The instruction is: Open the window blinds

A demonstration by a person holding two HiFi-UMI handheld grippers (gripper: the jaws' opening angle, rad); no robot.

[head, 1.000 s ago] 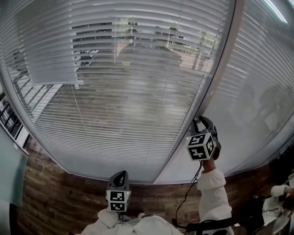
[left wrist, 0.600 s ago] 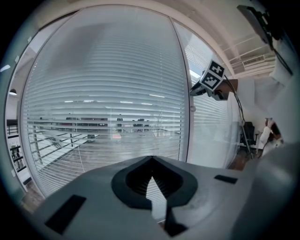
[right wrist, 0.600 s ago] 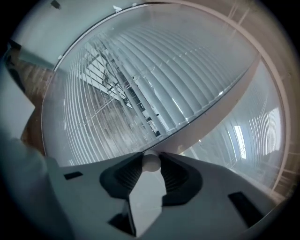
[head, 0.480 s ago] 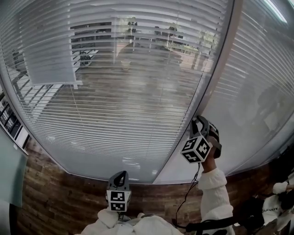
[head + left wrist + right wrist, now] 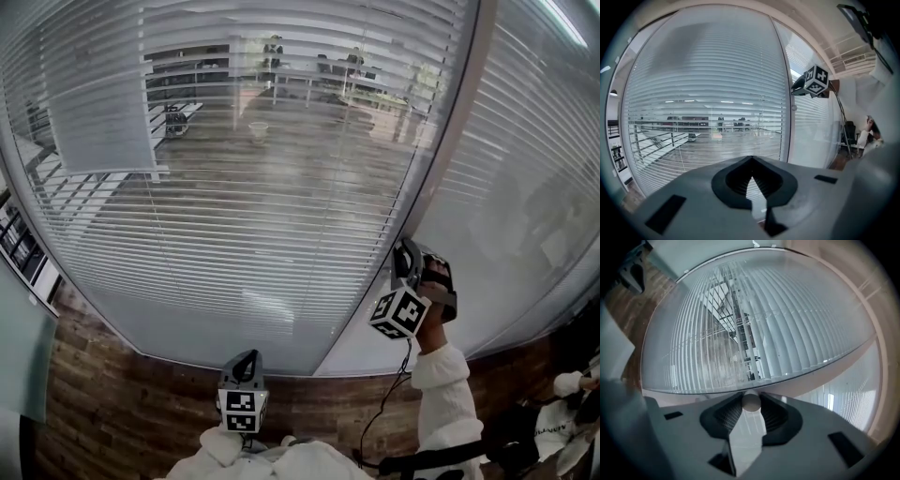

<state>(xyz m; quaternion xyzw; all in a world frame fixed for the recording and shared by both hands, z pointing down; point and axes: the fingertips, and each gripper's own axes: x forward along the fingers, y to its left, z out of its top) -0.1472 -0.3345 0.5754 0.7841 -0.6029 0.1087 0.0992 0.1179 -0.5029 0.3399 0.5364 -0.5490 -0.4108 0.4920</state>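
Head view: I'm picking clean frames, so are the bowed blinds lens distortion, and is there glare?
Head view: lens distortion bows the blinds; one bright glare patch low on them. Right gripper view: stronger bowing, dark corners, white knob fairly sharp.

Cool, even light comes through the blinds and casts no hard shadows. A pale glare patch sits low on the glass, and strip lights reflect in it in the left gripper view. Fisheye distortion bows the blinds and the window frame. Both gripper views darken at the corners, and their near foregrounds are soft
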